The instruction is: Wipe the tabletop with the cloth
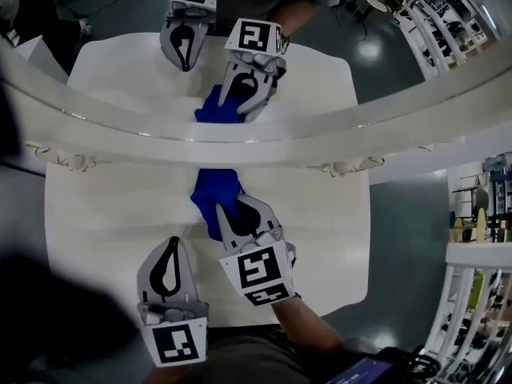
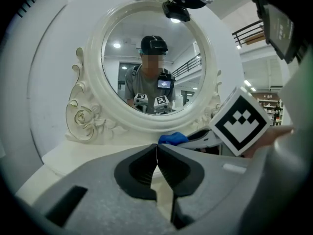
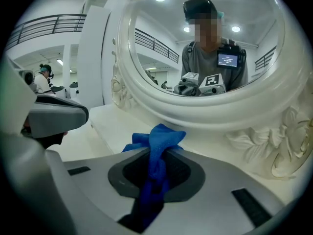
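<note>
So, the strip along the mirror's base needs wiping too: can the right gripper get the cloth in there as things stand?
Probably yes. The right gripper is shut on the blue cloth, whose free end lies close to the mirror frame, only bare tabletop between. The left gripper sits aside.

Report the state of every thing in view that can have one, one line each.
Blue cloth: bunched, pinched in the right tongs, close to the mirror's base.
Right tongs: shut on the blue cloth.
Left tongs: shut, nothing between them.
Mirror: upright at the back of the tabletop, reflecting both tongs.
</note>
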Demonstrator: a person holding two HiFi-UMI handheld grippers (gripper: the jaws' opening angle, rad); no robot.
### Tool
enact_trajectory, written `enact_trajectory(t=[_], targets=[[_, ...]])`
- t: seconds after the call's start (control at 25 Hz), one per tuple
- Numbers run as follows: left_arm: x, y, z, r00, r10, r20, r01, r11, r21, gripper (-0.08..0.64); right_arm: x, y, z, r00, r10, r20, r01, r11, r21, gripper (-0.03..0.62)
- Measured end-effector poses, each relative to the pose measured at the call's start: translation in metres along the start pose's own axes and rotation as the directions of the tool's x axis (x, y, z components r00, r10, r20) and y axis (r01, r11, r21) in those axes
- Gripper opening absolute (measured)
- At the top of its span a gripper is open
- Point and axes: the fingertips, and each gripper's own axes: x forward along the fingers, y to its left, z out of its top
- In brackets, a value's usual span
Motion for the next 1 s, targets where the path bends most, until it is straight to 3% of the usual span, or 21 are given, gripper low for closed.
enact_trajectory(t=[0.76,1.0], targets=[[0.029,-0.086,0.021,0.998,-0.069,0.002,0.069,0.996,0.063,0.015,-0.038,-0.060,-0.030,1.000,-0.012,-0.005,0.012,1.000,0.023,0.057],[0.042,-0.108,0.010,0.995,-0.095,-0.004,0.096,0.993,0.065,0.015,-0.043,-0.081,-0.054,0.999,-0.036,-0.018,0.037,0.999,0.039,0.055]])
